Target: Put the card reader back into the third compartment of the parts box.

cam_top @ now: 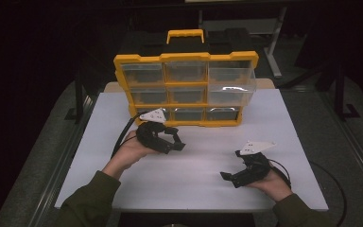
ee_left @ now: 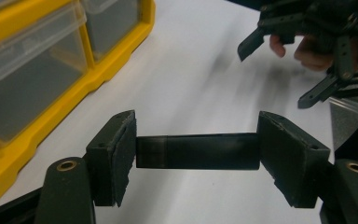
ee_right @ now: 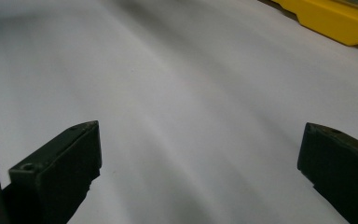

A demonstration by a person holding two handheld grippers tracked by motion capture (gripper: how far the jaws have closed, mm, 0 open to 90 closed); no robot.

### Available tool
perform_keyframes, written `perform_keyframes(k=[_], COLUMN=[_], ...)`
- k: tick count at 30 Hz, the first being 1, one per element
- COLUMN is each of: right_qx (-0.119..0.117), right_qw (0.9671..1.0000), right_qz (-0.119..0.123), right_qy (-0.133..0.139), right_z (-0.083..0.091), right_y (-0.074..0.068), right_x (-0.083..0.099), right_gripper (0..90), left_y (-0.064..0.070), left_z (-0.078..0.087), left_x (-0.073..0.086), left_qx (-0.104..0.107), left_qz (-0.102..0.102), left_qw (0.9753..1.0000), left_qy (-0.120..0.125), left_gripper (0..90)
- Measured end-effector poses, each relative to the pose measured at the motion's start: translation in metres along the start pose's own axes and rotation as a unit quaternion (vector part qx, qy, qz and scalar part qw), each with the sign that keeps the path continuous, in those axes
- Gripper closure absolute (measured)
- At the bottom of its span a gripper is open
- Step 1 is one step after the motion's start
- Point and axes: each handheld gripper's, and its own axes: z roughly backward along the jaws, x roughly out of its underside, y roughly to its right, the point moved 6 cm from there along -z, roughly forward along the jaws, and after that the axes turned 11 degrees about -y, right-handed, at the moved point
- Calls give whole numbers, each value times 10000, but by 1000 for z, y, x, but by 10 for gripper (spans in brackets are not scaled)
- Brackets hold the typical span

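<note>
L gripper (ee_left: 196,154) is clamping a flat black bar (ee_left: 198,151) endwise btwn both jaws, hovering over white table (cam_top: 194,170) just in front of yellow drawer organizer (cam_top: 185,87). R gripper (cam_top: 238,175) is resting w/ jaws spread wide, gripping nothing, well apart from organizer.

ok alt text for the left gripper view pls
The left tool holds a flat black bar crosswise between its two black jaws, above a white table. A yellow drawer organizer with clear drawers stands at the left, and the right tool with the person's fingers shows top right.
</note>
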Motion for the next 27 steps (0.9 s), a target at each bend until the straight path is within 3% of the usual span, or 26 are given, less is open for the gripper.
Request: perform_keyframes(k=[27], right_qx=[-15], right_qw=[10000], right_qz=[-22], right_qy=[23], right_z=[1], right_y=[0], right_x=[0], right_gripper=[0], left_y=[9], left_z=[43], left_x=[-69], left_qx=[249], left_qz=[-483], left_qw=[9984], left_qy=[172], left_gripper=[304])
